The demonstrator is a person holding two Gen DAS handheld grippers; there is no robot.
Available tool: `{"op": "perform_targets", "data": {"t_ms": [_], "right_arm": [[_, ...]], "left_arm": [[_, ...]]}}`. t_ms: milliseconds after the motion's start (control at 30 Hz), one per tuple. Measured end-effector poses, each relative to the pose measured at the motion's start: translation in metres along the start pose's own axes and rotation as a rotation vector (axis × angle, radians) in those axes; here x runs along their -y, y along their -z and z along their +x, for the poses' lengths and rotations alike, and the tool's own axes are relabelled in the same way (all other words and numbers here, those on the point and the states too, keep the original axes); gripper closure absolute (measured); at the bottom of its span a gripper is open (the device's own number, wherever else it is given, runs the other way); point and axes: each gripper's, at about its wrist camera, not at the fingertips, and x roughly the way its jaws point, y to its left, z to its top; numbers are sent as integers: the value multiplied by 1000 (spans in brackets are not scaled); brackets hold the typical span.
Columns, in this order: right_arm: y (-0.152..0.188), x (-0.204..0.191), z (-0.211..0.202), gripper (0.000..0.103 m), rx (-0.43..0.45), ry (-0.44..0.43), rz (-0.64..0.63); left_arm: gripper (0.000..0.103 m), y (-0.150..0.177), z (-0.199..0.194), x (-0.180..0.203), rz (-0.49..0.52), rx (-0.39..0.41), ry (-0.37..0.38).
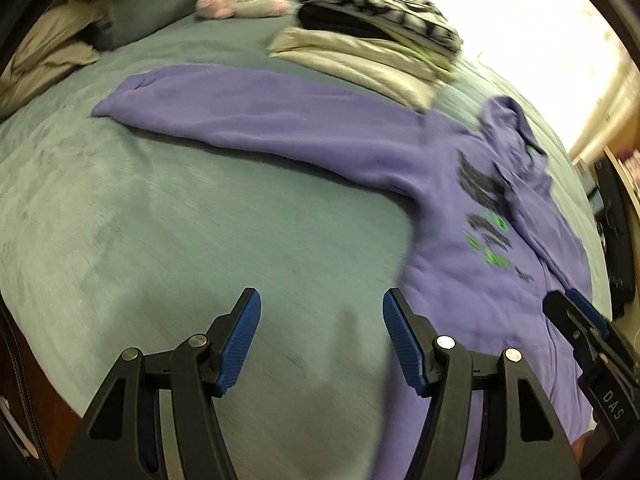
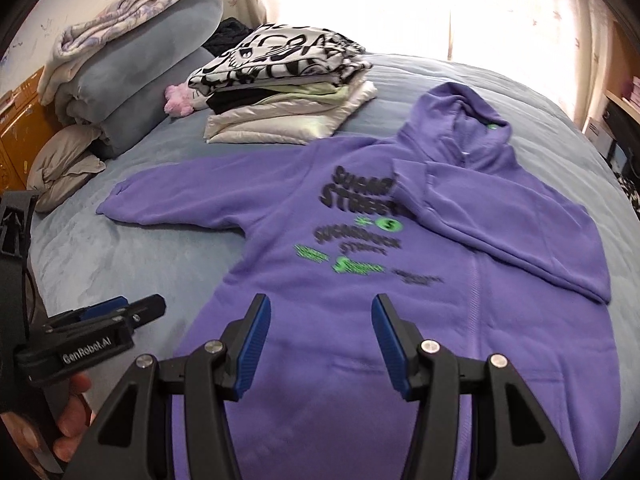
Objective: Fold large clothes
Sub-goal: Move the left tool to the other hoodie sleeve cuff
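We have one hoodie (image 2: 328, 300) sleeve (image 2: 512, 232) folded in; the 10 o'clock sleeve (image 2: 192, 196) remains. Both tongs, left (image 1: 322, 340) and right (image 2: 320, 344), gape wide, holding nothing.

A wide bed (image 2: 120, 248) under a blue-grey plush cover fills the room's middle. At its far left, rolled blue bedding (image 2: 160, 68) is piled against an orange wooden headboard (image 2: 16, 136), with a beige pillow (image 2: 64, 164) beside it. Behind the bed, pale curtains (image 2: 400, 8) glow with strong daylight. A shelf (image 2: 624, 100) stands at the far right.
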Motion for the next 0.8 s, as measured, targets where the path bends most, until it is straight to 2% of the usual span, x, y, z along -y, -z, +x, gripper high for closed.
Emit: {"op": "perform_targets", "data": {"t_ms": [367, 567, 667, 800], "right_arm": [[-38, -46, 57, 50, 14, -6, -67], [-58, -60, 79, 50, 26, -22, -66], [-65, -63, 89, 50, 23, -29, -62], [-71, -63, 100, 50, 10, -38, -47]], "left_arm": [[41, -71, 24, -81, -154, 14, 133], [41, -100, 49, -117, -204, -18, 141], [41, -110, 62, -131, -209, -33, 127], [41, -126, 75, -145, -212, -34, 145]]}}
